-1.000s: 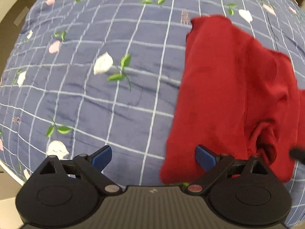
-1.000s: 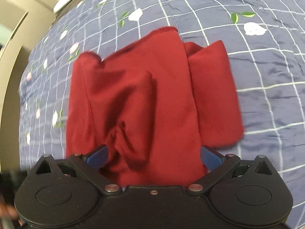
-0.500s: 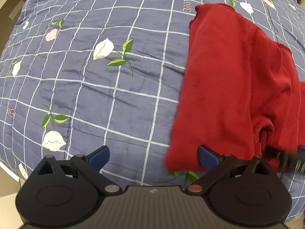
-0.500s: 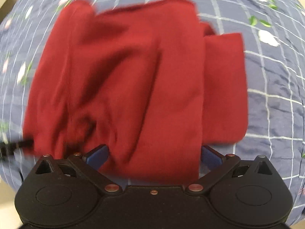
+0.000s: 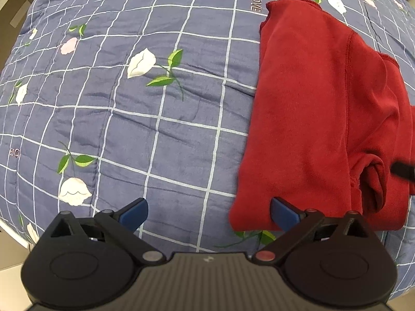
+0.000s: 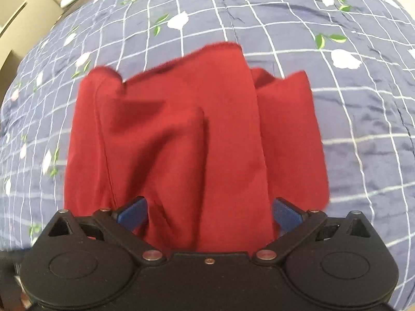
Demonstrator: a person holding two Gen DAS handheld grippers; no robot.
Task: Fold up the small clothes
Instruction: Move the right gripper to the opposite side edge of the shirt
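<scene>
Left wrist view: nearest to me, my left tongs [image 5: 208,211] stand released, the blue fingertips [image 5: 133,211] spread wide with nothing between them. One tip hangs over bare quilt [image 5: 155,108], the other sits at the near left corner of the red garment [image 5: 319,119]; I cannot tell whether it touches the cloth. The quilt is blue-grey with a white grid and printed white and pink flowers. The garment lies flat on it to the right of the tongs, partly folded, with a stitched seam running along it and a rolled opening near its lower right edge. Beyond its far edge the word "LOVE" [image 5: 255,2] is printed on the quilt.

On the right wrist camera, my right tongs [image 6: 208,213] are likewise released, tips wide apart, with the garment's near edge lying between them and ungripped. The cloth is bunched into lengthwise ridges, a narrower fold lying along its right side. Farther off the quilt carries on to pale furniture [image 6: 23,13] at the top left.
</scene>
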